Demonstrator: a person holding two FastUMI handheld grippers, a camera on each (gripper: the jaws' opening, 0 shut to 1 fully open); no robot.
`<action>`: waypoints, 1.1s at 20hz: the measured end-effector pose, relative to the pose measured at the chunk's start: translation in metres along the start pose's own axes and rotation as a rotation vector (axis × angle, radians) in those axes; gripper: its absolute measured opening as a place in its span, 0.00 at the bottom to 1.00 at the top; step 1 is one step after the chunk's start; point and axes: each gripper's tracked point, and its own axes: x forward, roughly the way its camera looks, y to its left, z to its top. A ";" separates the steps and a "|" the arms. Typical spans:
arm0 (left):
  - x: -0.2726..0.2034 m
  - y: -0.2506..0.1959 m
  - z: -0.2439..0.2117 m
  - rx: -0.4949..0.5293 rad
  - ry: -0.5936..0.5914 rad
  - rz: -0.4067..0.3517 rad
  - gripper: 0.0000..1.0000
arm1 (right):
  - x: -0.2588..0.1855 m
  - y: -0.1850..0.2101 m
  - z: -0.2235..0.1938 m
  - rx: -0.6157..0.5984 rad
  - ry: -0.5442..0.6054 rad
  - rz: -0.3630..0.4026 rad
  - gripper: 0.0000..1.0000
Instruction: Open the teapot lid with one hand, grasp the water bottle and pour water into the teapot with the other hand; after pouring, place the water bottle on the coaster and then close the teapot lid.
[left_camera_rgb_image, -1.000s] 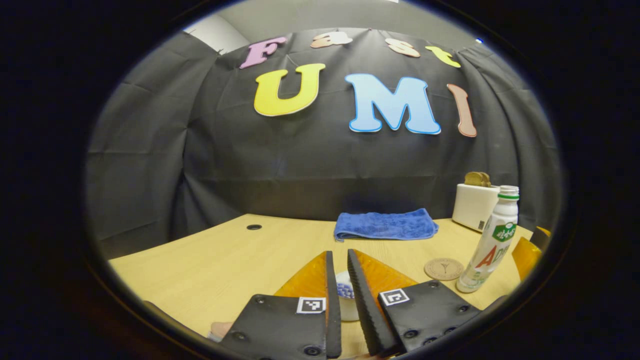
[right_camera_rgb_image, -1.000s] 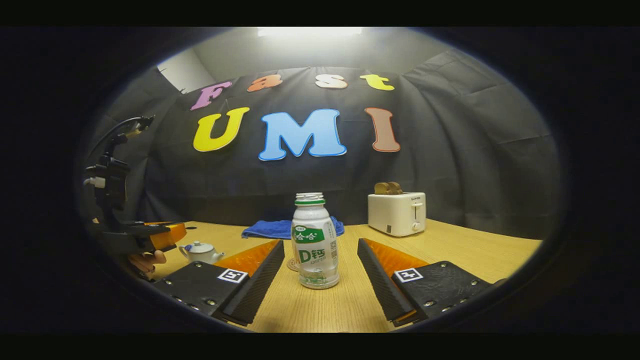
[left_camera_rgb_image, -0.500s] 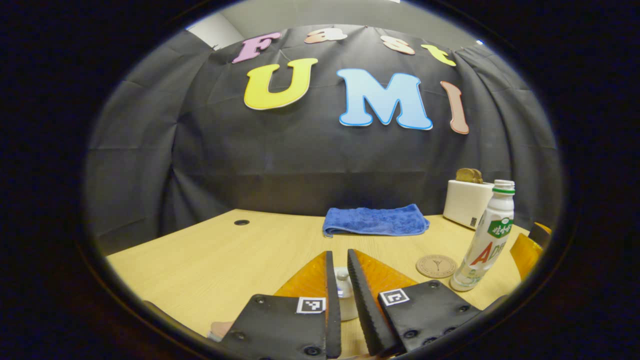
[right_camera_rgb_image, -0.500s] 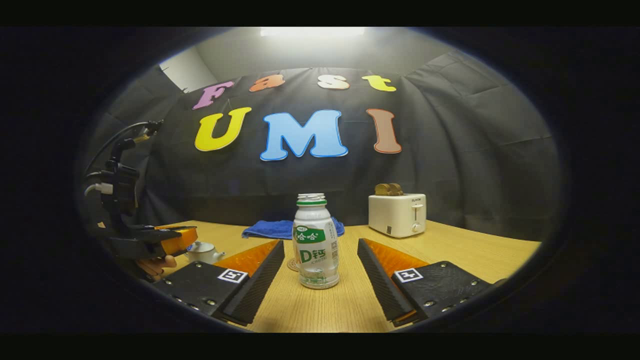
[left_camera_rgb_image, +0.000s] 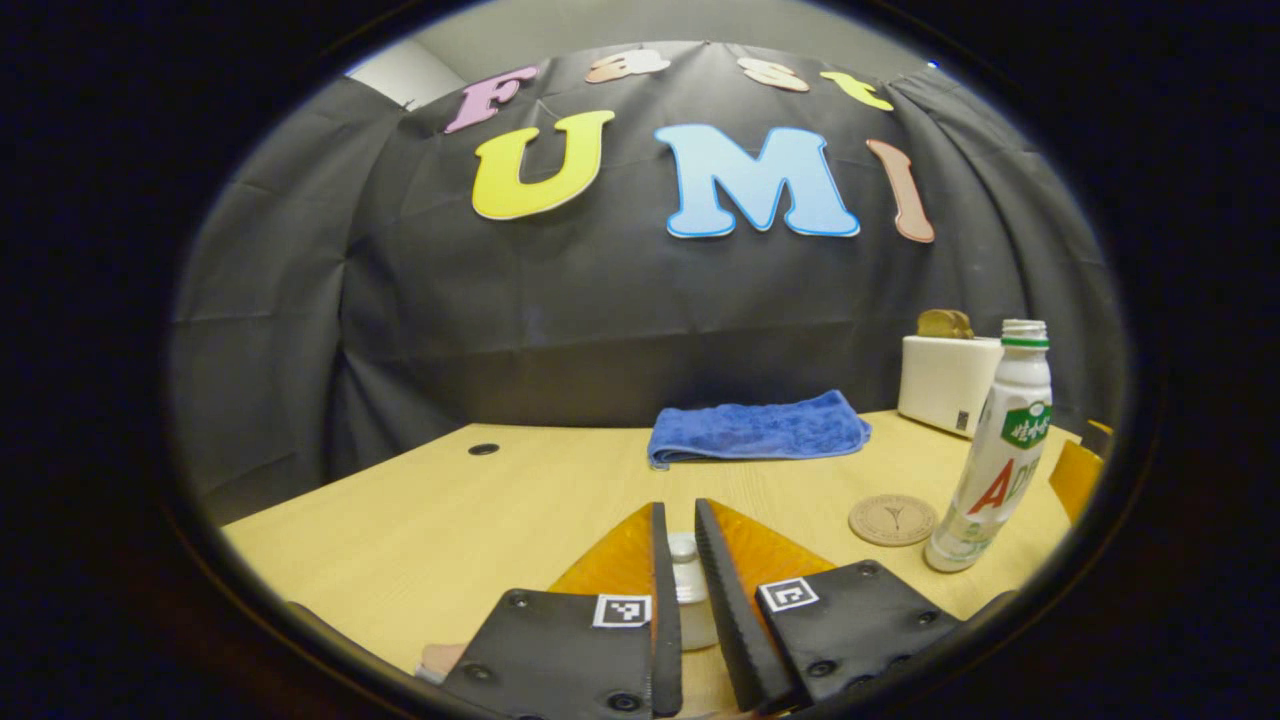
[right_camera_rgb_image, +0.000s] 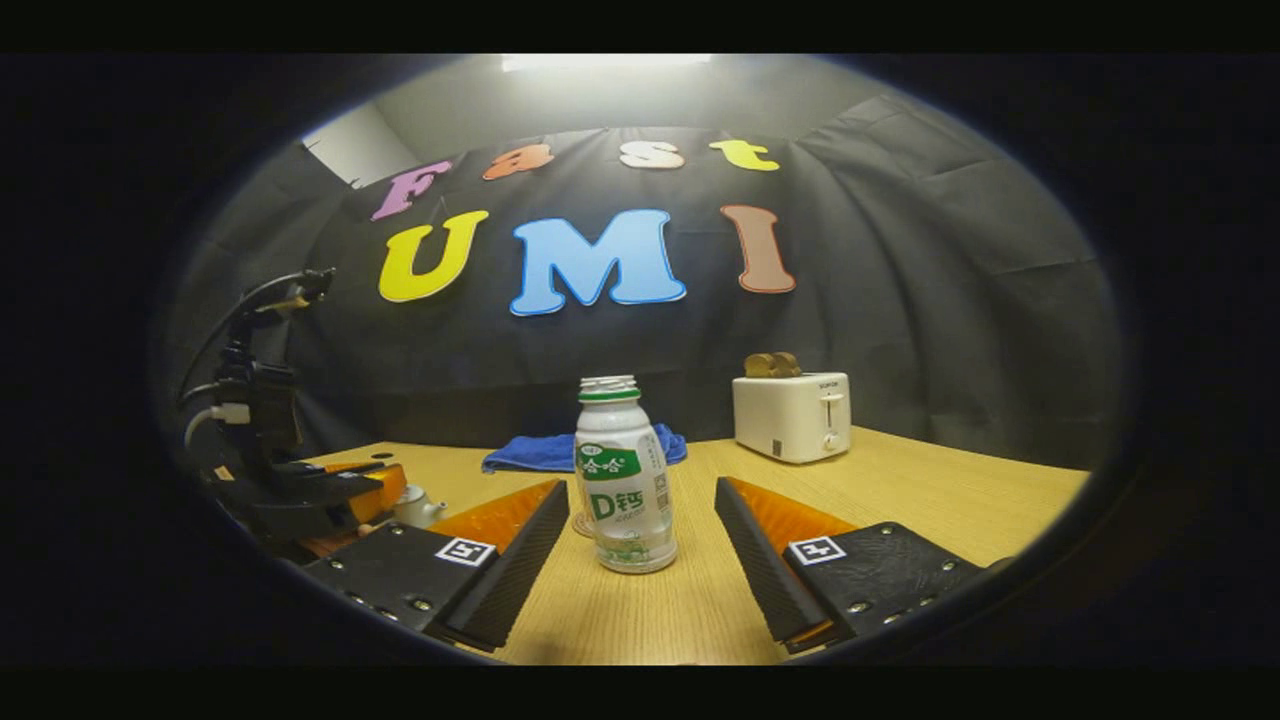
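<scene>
Left gripper (left_camera_rgb_image: 678, 540): the fingers are drawn almost together around the white knob of the teapot lid (left_camera_rgb_image: 684, 548); whether both fingers press on it cannot be told. In the right gripper view the same tool (right_camera_rgb_image: 385, 490) is seen at the far left, above the teapot.

Right gripper (right_camera_rgb_image: 640, 520): the fingers are spread wide and nothing is held; the water bottle stands upright between them, with a gap left on each side.

Water bottle (right_camera_rgb_image: 620, 470): it is stood uncapped on the table, near the right gripper's finger ends. In the left gripper view it is seen just beside the coaster, not on it.

Coaster (left_camera_rgb_image: 892, 519): it is laid flat on the bare wood, just left of the bottle in the left gripper view.

Teapot (right_camera_rgb_image: 415, 508): its white body and spout are seen under the left gripper, mostly hidden.

Table (left_camera_rgb_image: 450, 520): a broad bare stretch is left open to the left, as far as the edge at the booth wall.

Blue towel (left_camera_rgb_image: 755, 430): it is folded at the back edge.

Toaster (right_camera_rgb_image: 790, 415): it is set at the back right, well apart from the bottle.
</scene>
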 end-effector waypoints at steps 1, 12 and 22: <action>0.002 0.000 -0.002 0.007 0.004 0.004 0.25 | 0.000 0.000 0.000 0.006 0.002 0.001 0.91; 0.005 0.001 0.001 0.019 0.022 0.010 0.63 | 0.000 -0.003 0.000 0.009 0.002 -0.006 0.92; -0.009 0.011 0.025 -0.016 -0.035 0.017 0.17 | 0.000 0.006 -0.003 -0.016 0.006 0.018 0.92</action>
